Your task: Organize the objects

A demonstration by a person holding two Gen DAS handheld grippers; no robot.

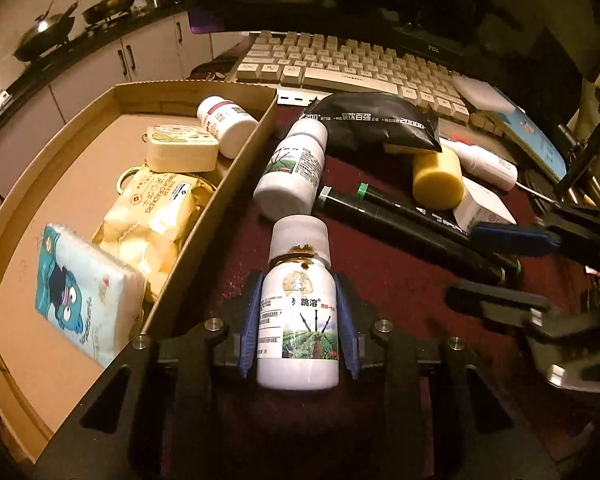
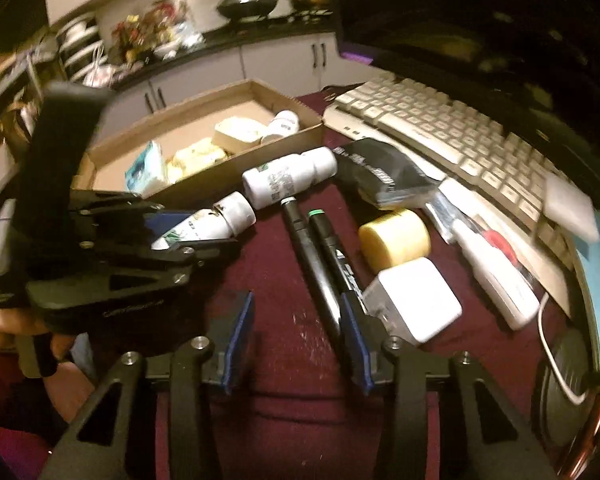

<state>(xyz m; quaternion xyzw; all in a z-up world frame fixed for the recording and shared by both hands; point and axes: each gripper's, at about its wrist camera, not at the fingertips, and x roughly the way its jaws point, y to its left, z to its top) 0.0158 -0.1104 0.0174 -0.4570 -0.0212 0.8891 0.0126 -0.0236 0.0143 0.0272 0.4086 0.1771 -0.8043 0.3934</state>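
My left gripper (image 1: 299, 300) is shut on a small white bottle (image 1: 300, 320) with a picture label, its blue pads pressing both sides. It hangs just right of the cardboard box (image 1: 204, 224). The right wrist view shows the same bottle (image 2: 208, 224) in that gripper (image 2: 180, 236). My right gripper (image 2: 297, 338) stands open low over the maroon table. Two black markers (image 2: 314, 264) run toward it, and their near ends lie by its right pad (image 2: 354, 340). The left pad (image 2: 240, 340) touches nothing. A second white bottle (image 1: 290, 172) lies beside the box.
The box holds a blue tissue pack (image 1: 84, 288), a yellow snack pack (image 1: 156, 216), a cream case (image 1: 180, 148) and a white bottle (image 1: 226, 124). A black pouch (image 1: 376, 120), yellow cylinder (image 1: 436, 180), white charger (image 2: 416, 300), white tube (image 2: 496, 276) and keyboard (image 1: 352, 64) crowd the table.
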